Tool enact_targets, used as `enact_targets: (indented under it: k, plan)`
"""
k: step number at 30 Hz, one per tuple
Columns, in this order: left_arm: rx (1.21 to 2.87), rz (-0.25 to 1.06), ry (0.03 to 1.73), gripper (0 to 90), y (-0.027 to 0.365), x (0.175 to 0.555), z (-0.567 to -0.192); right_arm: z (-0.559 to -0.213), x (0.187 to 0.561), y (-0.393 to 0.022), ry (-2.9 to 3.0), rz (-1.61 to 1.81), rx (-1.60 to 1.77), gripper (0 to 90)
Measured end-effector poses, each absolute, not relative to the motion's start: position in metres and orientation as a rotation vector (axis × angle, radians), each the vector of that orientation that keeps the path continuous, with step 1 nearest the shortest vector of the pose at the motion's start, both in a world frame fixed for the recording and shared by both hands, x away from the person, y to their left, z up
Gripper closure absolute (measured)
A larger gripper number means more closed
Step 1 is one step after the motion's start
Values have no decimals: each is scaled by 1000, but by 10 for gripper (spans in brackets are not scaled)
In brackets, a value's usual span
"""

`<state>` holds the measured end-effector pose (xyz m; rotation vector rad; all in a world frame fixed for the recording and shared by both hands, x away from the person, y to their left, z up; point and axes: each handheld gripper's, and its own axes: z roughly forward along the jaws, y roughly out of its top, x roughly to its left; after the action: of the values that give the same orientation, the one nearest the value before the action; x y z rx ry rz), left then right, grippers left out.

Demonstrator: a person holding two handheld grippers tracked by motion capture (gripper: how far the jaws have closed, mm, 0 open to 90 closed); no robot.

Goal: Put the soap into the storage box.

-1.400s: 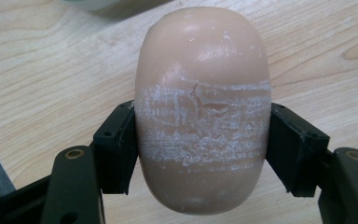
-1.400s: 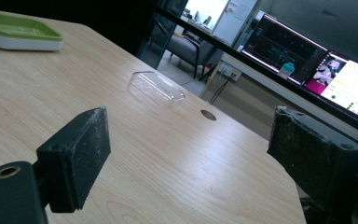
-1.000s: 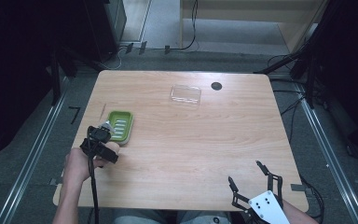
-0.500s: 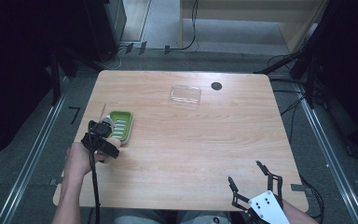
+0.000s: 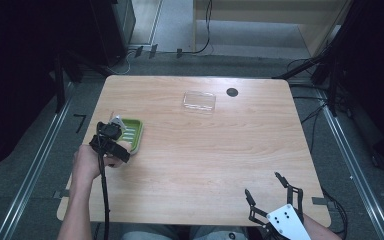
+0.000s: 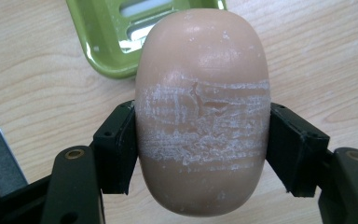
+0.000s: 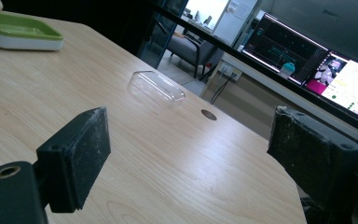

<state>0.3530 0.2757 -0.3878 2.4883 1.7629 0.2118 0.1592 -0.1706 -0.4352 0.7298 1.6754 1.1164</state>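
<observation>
Over the wooden surface [image 5: 205,145] our left hand-held gripper [image 6: 200,140] clamps the soap [image 6: 200,107] beside its green dish [image 6: 107,42], ready to seat it; our right hand-held gripper [image 7: 186,154] waits wide open, empty.

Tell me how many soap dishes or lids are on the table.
2: a green soap dish at the table's left edge, beside the left tool that grips the soap, and a clear plastic lid near the far edge.
</observation>
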Motion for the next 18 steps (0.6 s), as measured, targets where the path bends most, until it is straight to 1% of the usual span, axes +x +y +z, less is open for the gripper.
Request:
enact_targets:
  k: [18]
  plan:
    - [2465, 228, 1754, 335, 273, 374, -385, -436, 160, -172, 1677, 1117, 730, 131]
